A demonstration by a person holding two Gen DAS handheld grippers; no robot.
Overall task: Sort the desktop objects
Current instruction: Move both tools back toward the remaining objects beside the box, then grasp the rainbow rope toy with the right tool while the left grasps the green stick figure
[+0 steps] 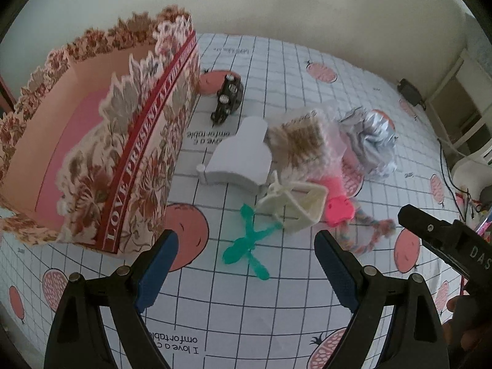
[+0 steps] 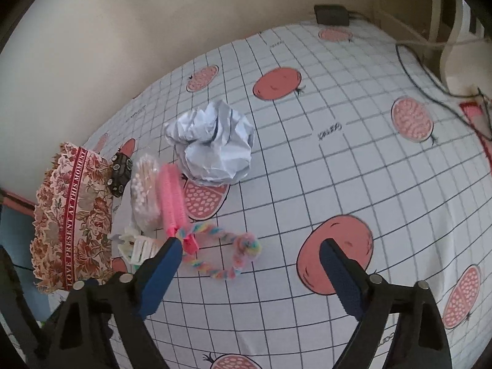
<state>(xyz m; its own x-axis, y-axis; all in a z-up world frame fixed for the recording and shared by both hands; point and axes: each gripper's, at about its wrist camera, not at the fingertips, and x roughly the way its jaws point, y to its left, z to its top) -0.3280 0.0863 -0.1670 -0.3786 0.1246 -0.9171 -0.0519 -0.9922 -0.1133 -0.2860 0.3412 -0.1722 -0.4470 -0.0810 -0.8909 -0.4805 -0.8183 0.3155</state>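
Note:
On the checked fruit-print cloth lies a heap: a white piano-shaped block, a bag of cotton swabs, a cream claw clip, a pink brush, a rainbow rope loop, a green propeller toy, a black toy car and crumpled silver paper. A floral gift box stands open-topped to the left. My left gripper hangs open just above the propeller. My right gripper is open over the rope loop, touching nothing.
A black adapter sits at the cloth's far edge, with cables trailing along the right side. The wall runs close behind. Bare cloth stretches to the right of the heap.

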